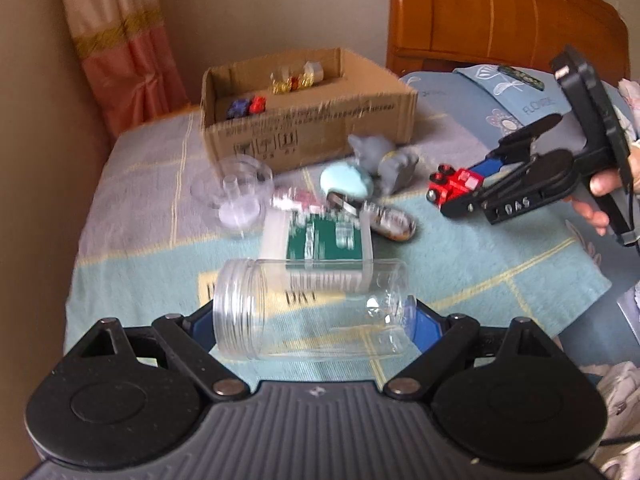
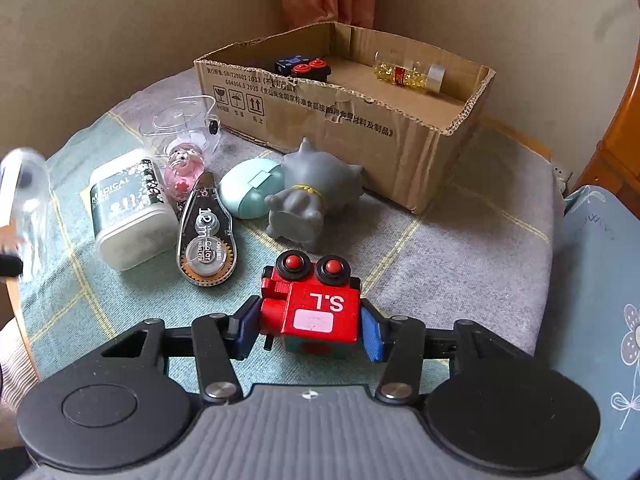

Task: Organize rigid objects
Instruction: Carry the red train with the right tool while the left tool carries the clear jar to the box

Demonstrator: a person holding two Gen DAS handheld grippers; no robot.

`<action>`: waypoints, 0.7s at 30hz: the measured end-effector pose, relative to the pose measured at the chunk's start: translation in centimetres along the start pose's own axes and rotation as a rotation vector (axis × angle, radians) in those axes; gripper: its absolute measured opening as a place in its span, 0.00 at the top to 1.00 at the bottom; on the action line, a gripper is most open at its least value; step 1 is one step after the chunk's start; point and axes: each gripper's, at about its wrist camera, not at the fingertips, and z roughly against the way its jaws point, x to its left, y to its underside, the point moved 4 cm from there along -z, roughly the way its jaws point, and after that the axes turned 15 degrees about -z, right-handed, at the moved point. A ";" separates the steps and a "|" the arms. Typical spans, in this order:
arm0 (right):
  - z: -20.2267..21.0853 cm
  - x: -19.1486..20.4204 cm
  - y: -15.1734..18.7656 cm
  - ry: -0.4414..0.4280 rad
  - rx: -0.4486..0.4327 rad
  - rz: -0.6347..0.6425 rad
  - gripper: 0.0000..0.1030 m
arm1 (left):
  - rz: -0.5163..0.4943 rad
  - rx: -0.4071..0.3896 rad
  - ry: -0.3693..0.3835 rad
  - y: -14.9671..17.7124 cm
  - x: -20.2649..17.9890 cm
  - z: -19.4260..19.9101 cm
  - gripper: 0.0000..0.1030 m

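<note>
- While the left-wrist view is motion-blurred, the left gripper [image 1: 314, 322] is seen closed on a clear plastic jar [image 1: 312, 310], which lies sideways between the blue pads with its threaded mouth toward the left pad.
- Right gripper [image 2: 310, 330]: fingers pressed against both sides of a red toy train [image 2: 316, 308] marked "S.L", its two black-and-red wheels pointing away from the camera.
- Cardboard box [image 2: 360, 128]: stands at the far side of the checked cloth [image 2: 460, 248]; inside are a dark blue toy with red wheels [image 2: 302, 67] and a clear tube with gold contents [image 2: 404, 72].
- Loose items near the box, on the cloth: grey animal figure [image 2: 308, 196], lying on its side; pale green oval case [image 2: 250, 194], touching the figure; correction tape dispenser [image 2: 206, 232]; white tub with green "MEDICAL" label [image 2: 128, 208]; clear cup [image 2: 182, 126]; small pink figure [image 2: 184, 172], just before the cup.
- Background: curtain [image 1: 116, 40], wooden headboard [image 1: 500, 12].
</note>
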 end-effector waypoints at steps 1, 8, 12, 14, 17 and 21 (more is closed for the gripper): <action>0.2 0.0 -0.2 -0.001 0.001 0.002 0.46 | -0.008 -0.003 -0.005 -0.6 0.3 0.2 0.13; 2.9 0.3 -3.1 -0.022 -0.035 0.006 0.46 | -0.063 -0.046 0.004 -6.4 2.8 -0.1 0.13; 4.7 0.5 -6.2 -0.020 -0.088 0.019 0.46 | -0.092 -0.060 -0.007 -10.2 4.2 -1.6 0.13; 5.3 0.6 -8.1 -0.008 -0.116 0.026 0.46 | -0.082 -0.062 -0.001 -12.1 5.1 -2.7 0.13; 5.6 0.6 -11.1 0.007 -0.150 0.018 0.46 | -0.074 -0.060 -0.009 -14.3 6.3 -4.1 0.13; 4.4 0.5 -14.3 0.037 -0.173 0.001 0.45 | -0.069 -0.051 -0.029 -16.3 7.3 -5.9 0.13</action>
